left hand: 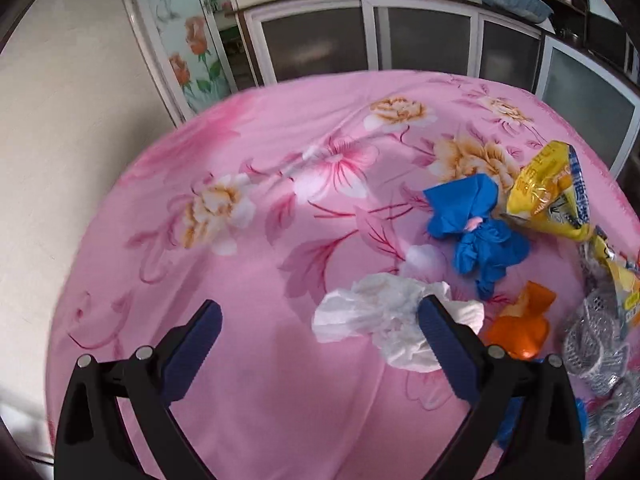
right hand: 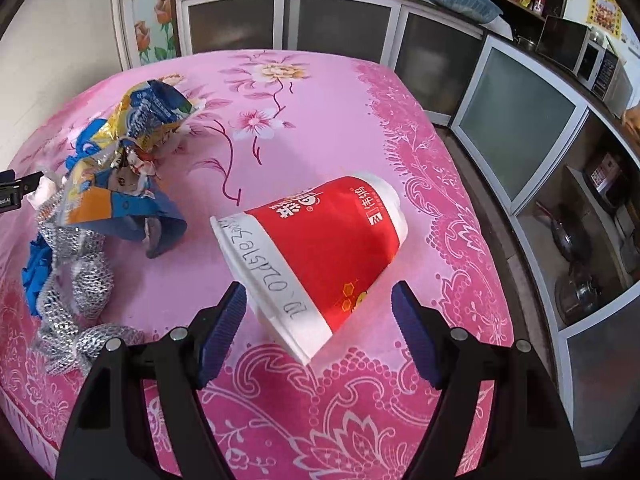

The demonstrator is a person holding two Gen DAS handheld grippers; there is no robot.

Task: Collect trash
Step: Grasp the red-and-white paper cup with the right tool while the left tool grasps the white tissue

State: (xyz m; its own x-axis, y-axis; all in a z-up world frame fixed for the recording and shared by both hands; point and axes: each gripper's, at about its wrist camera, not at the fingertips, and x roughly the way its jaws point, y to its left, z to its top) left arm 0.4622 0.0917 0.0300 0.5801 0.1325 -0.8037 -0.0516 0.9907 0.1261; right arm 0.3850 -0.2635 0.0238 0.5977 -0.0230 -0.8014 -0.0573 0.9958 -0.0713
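Trash lies on a pink flowered tablecloth (left hand: 280, 360). In the left wrist view a crumpled white tissue (left hand: 380, 320) lies by my right finger, with a blue glove (left hand: 476, 228), an orange wrapper (left hand: 520, 324), a yellow snack bag (left hand: 552, 192) and silver mesh (left hand: 596, 344) beyond it. My left gripper (left hand: 320, 316) is open and empty, low over the cloth. In the right wrist view a red and white paper cup (right hand: 320, 256) lies on its side between my fingers. My right gripper (right hand: 320, 300) is open around the cup's rim end.
The snack bag (right hand: 136, 148), silver mesh (right hand: 76, 280) and blue glove (right hand: 36, 276) form a pile at the left of the right wrist view. Glass-door cabinets (right hand: 516, 132) run along the back and right. The table edge (right hand: 500, 280) drops off to the right.
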